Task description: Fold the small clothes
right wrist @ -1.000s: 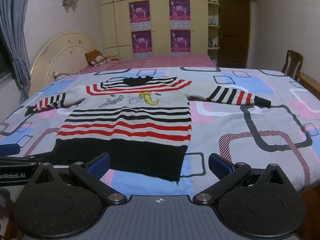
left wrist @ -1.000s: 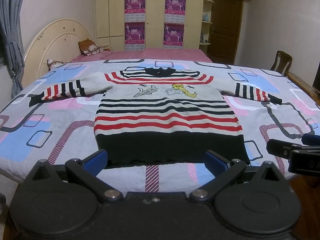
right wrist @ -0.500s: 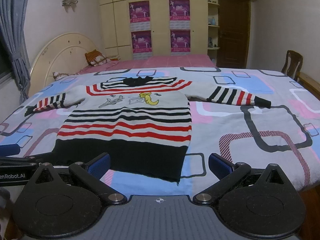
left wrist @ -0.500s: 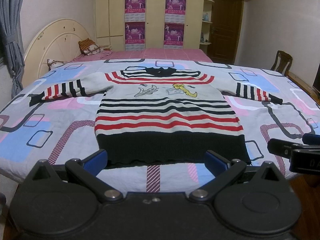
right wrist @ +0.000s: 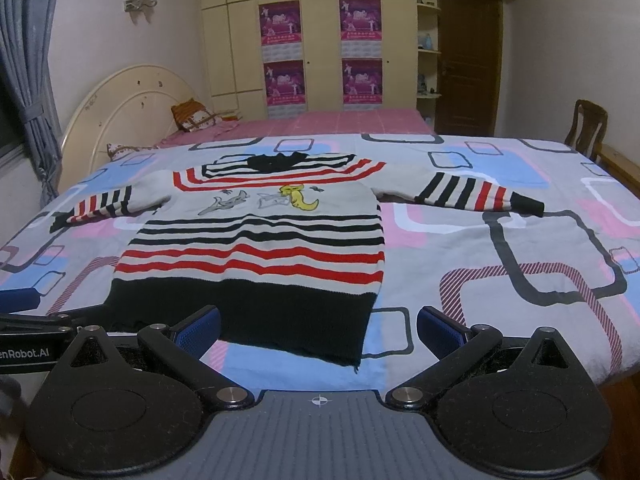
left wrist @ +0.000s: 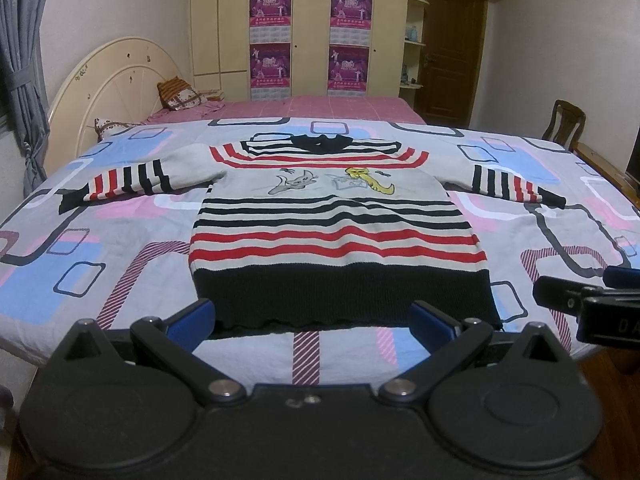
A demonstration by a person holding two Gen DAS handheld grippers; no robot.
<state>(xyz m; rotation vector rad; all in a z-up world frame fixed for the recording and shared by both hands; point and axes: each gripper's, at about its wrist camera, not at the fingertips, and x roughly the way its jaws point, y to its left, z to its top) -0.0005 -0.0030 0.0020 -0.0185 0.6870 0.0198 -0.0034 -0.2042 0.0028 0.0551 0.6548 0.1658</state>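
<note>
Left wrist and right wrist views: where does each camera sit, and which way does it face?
Left wrist: at the bed's near edge, facing the headboard; sweater centred; open left gripper below, right gripper at right.
Right wrist: further right; sweater left of centre; open right gripper below, left gripper at left.
Shared: sweater, bed, wardrobe.

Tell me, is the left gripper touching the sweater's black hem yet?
Cannot tell. In the left wrist view the open left gripper frames the sweater hem, its fingertips overlapping the edge, so no gap or contact shows plainly.
</note>
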